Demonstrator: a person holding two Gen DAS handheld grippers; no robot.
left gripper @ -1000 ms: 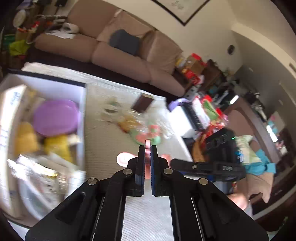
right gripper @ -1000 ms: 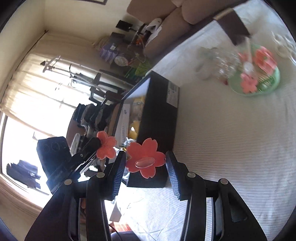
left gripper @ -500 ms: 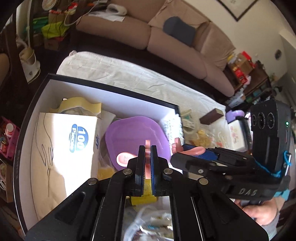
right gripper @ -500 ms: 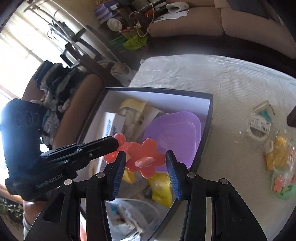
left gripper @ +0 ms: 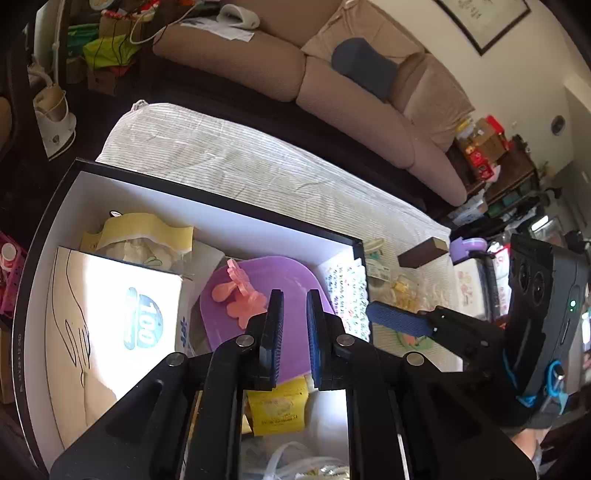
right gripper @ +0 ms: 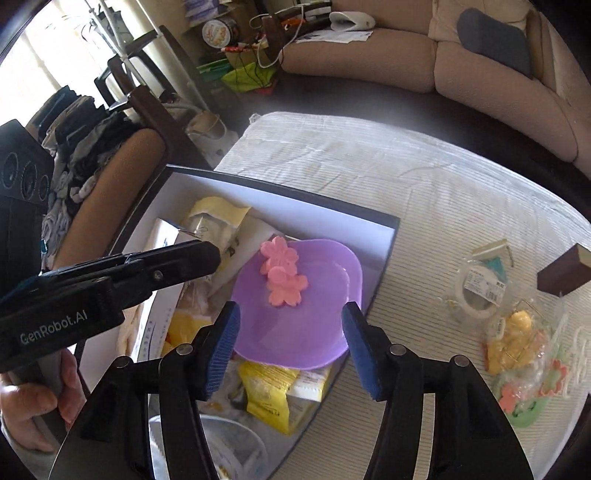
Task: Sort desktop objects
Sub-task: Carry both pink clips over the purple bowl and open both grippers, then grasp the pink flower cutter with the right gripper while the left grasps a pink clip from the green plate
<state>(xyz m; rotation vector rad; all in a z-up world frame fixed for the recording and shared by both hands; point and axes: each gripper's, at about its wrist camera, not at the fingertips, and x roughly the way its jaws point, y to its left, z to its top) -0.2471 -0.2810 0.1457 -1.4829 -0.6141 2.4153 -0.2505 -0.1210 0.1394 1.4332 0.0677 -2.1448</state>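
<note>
Both pink flowers (right gripper: pixel 282 275) dropped onto purple plate (right gripper: pixel 314 332) since earlier; left gripper (left gripper: pixel 291 334) and right gripper (right gripper: pixel 290 349) fingers released, empty. Pair's long axis diagonal. Left view alone shows tissue box (left gripper: pixel 110 325) label.

A beige sofa (left gripper: pixel 332 92) stands against a pale wall (left gripper: pixel 517 74) bearing a framed picture (left gripper: pixel 484 22). Daylight enters through a curtained window (right gripper: pixel 44 48).

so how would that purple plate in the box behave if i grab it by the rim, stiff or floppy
The purple plate looks like thin moulded plastic, so probably stiff and light. It rests unevenly on packets in the box, so it may tilt when lifted. The two pink flowers lie loose on it and would likely slide off. Its glossy rim could be somewhat slippery.
</note>
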